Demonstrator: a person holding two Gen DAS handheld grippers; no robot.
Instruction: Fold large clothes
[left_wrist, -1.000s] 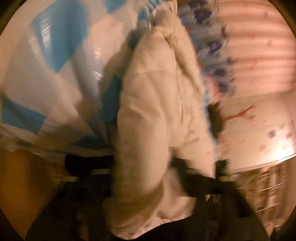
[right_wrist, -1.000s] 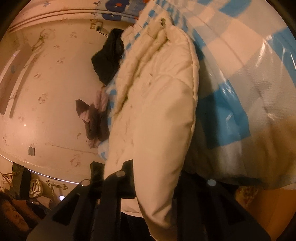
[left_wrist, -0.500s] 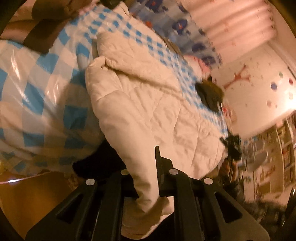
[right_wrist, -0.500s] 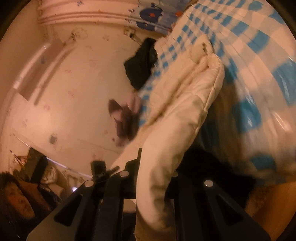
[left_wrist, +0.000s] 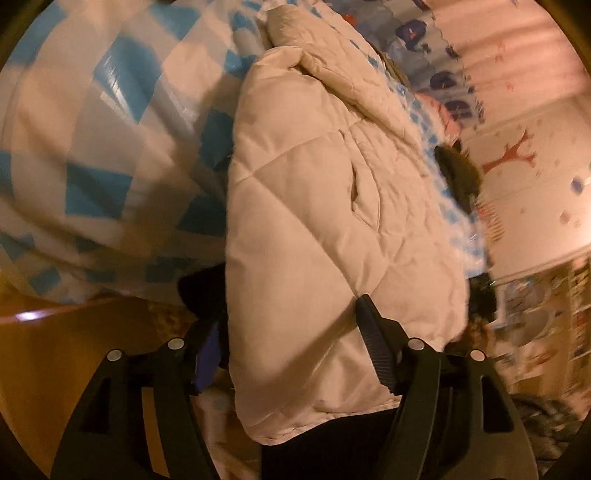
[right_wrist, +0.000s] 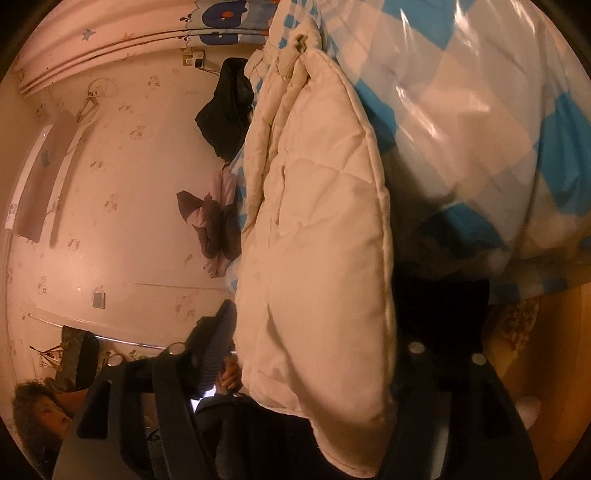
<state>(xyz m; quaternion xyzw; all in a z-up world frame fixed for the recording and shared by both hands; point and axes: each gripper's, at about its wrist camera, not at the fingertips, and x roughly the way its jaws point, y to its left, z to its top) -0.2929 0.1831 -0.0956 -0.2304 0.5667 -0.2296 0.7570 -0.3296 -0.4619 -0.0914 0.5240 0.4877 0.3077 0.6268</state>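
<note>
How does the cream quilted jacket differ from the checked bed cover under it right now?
The cream quilted jacket is plain, stitched in puffy diamond panels; the checked bed cover is blue and white squares. The jacket looks matte, while the cover glares like shiny film in the right wrist view. The jacket is bunched and hangs over the bed edge between both grippers' fingers; the cover lies spread across the bed. Both are soft and wrinkled.

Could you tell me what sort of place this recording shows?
Most likely a child's bedroom: a bed under a blue-checked cover, cartoon-print curtains, and decorated wallpaper. A cream quilted jacket lies on the bed.
</note>
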